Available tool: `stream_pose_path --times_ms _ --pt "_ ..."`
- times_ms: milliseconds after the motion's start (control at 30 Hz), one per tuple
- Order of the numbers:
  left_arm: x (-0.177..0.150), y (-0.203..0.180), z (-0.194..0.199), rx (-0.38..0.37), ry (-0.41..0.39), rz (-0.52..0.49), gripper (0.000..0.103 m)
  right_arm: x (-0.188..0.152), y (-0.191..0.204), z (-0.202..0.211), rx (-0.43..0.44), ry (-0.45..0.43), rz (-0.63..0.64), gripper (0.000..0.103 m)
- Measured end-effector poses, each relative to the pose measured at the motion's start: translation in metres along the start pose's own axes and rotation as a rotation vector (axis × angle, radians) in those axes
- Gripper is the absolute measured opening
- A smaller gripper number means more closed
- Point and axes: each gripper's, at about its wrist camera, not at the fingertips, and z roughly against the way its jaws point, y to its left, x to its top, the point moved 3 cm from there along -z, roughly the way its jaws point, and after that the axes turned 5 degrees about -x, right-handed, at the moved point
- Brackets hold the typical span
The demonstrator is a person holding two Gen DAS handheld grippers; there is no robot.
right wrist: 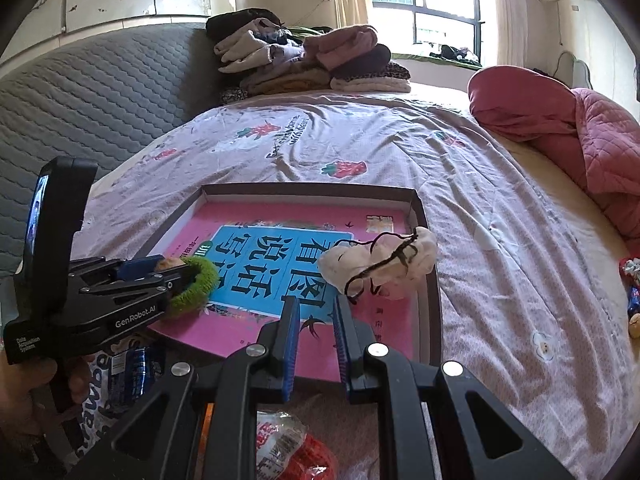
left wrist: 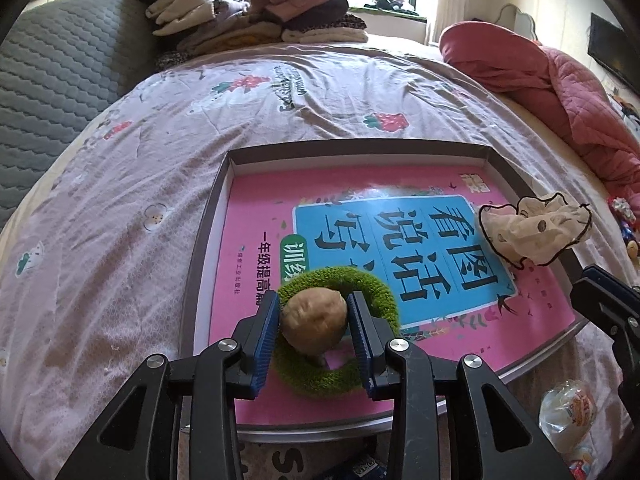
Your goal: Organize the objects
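Potato clamped by left hand-held gripper marked "GenRobot.AI"; right hand-held gripper released.

Daylight pours from the window behind the bed, blowing its panes out to white. The bedsheet below it is evenly lit with soft shadows. Fisheye bending curves everything far from the window, and black vignette fills the corners. Focus stays reasonably sharp.

Both wrist views look forward and slightly down over the bed toward the window at 12 o'clock. Left sits close above the shallow box; right, lower and further back, shares the box.
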Motion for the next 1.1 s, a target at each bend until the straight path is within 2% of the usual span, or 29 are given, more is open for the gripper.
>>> stream_pose_path --times_ms 500,600,967,1100 --pt "0.002 -0.001 0.018 -0.007 -0.037 0.005 0.051 -0.003 0.000 0.008 0.008 -0.005 -0.010 0.021" --pt "0.002 -0.002 0.023 -0.005 -0.048 0.001 0.051 -0.002 -0.001 0.011 0.018 -0.008 -0.017 0.025" --pt "0.001 -0.004 0.049 -0.028 -0.084 0.003 0.055 -0.004 -0.002 0.026 0.001 -0.039 -0.013 0.050" --pt "-0.002 -0.002 0.060 -0.025 -0.099 0.001 0.055 -0.007 0.000 0.031 -0.006 -0.047 -0.001 0.053"
